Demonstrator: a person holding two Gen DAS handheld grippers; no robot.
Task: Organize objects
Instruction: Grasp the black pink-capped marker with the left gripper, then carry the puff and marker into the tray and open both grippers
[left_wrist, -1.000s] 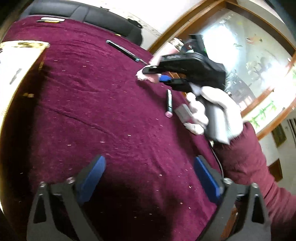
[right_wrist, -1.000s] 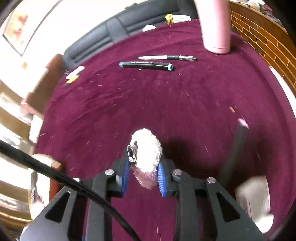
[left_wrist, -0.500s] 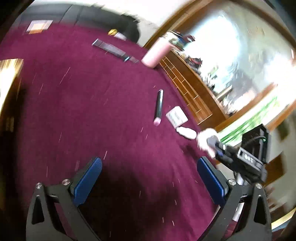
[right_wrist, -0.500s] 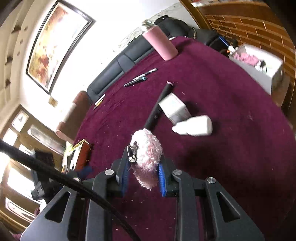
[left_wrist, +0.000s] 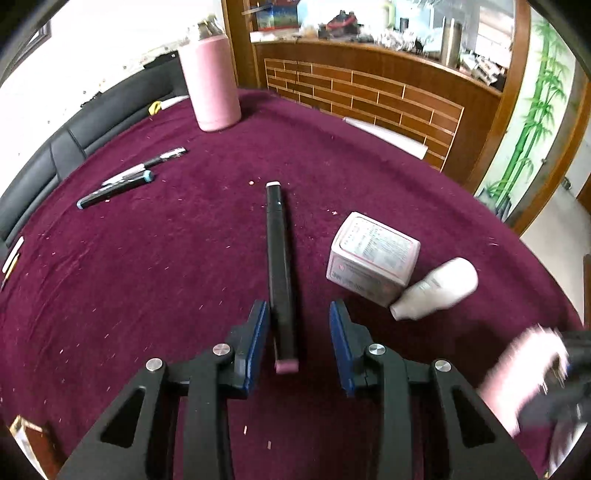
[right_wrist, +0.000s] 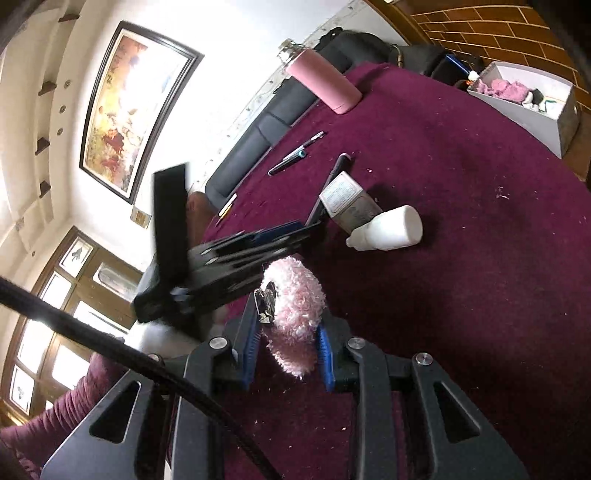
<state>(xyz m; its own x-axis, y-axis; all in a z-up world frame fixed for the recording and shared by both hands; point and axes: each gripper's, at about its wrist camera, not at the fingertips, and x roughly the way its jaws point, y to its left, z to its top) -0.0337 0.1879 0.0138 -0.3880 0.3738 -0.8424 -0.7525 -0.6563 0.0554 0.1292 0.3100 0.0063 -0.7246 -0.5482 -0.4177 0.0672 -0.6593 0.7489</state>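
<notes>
A long black marker (left_wrist: 277, 251) with a pink end cap lies on the maroon tablecloth (left_wrist: 147, 277). My left gripper (left_wrist: 297, 306) straddles its near end, jaws closing. The left pad is almost against the barrel, while a gap remains at the right pad. In the right wrist view the left gripper (right_wrist: 310, 225) appears blurred, reaching onto the marker (right_wrist: 338, 168). My right gripper (right_wrist: 288, 314) is shut on a fluffy pink-and-white hair clip (right_wrist: 295, 295) with a metal clasp, held above the cloth. The clip (left_wrist: 524, 365) shows as a blur at the lower right of the left wrist view.
A small white box (left_wrist: 373, 254) and a white bottle (left_wrist: 436, 288) on its side lie just right of the marker. Two pens (left_wrist: 118, 186) lie far left, with a tall pink flask (left_wrist: 210, 88) behind. A white bin (right_wrist: 528, 103) stands beyond the table edge. A black sofa (left_wrist: 92, 118) borders it.
My left gripper swung across the table to the black marker, rolled, and narrowed its jaws around it. The right gripper carried the fluffy clip back toward the table's near edge, then held still.
</notes>
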